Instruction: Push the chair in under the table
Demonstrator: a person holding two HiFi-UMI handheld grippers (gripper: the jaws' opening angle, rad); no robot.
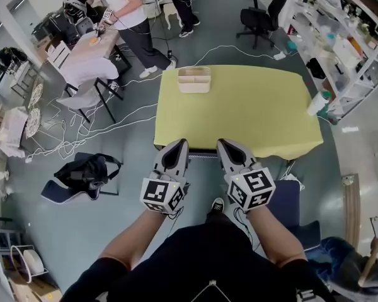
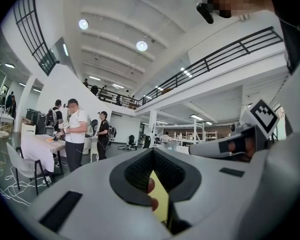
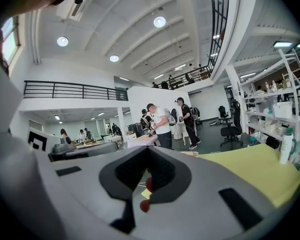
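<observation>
Jaws closed on nothing on my left gripper [image 1: 177,145], at eleven o'clock. At twelve, a thin dark rail, which I take for the chair [image 1: 201,156], lies at the near edge of the yellow table [image 1: 239,106]. My right gripper [image 1: 227,145], at one, is likewise closed, empty. Final push, I judge: press level, evenly, forward.

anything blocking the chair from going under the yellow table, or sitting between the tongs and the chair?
Nothing visible. Both shut, the left tongs and right tongs are right at the dark chair back, which sits at the yellow table near edge. The space under the table is hidden, so I can't rule out anything there.
</observation>
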